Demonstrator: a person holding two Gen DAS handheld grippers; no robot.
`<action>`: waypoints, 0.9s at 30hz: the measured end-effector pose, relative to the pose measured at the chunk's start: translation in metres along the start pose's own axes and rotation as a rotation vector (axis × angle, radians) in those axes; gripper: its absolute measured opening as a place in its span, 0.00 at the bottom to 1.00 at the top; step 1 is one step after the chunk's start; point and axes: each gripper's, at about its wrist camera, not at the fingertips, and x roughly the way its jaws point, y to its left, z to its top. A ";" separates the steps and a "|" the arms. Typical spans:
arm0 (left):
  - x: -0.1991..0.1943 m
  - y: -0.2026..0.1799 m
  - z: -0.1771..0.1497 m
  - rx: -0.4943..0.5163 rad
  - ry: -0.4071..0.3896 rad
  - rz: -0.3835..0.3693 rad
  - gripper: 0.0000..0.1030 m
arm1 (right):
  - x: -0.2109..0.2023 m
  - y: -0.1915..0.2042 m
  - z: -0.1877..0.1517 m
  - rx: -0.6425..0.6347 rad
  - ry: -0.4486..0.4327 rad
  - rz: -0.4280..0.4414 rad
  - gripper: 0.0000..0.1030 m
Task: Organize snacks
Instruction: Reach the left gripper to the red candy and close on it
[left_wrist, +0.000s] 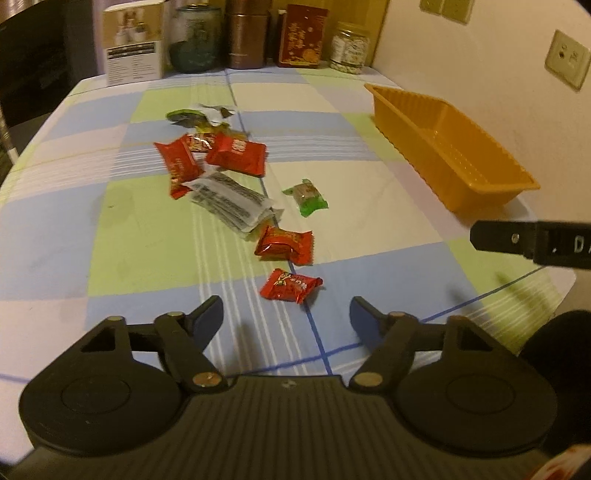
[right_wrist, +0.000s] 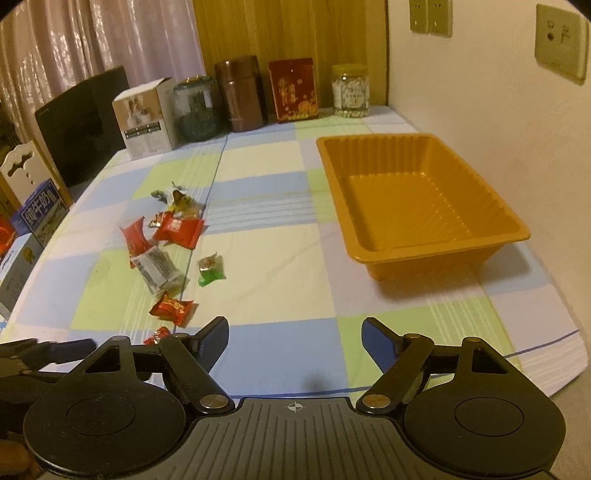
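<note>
Fingers of the left gripper stand wide apart above the checked tabletop, holding nothing; the nearest red snack packet lies just beyond their tips. The right gripper is likewise spread wide and empty, over a bare blue square of the cloth. Past the first packet sits another red packet, then a grey-printed sachet and, to its right, a green-wrapped sweet lying apart. Farther on, two larger red packets overlap the scatter, with green and white wrappers behind them. The orange tray stands empty near the wall, well apart from the snacks. At the far edge stand a white box, jars and a red tin.
</note>
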 end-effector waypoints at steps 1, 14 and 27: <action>0.004 0.000 0.001 0.004 0.002 -0.003 0.63 | 0.003 0.000 0.001 0.001 0.003 0.002 0.77; 0.039 0.000 0.007 0.091 -0.004 -0.021 0.33 | 0.037 0.004 0.004 0.007 0.044 0.018 0.77; 0.031 0.024 0.012 0.096 -0.013 0.054 0.19 | 0.059 0.022 0.002 -0.074 0.074 0.108 0.77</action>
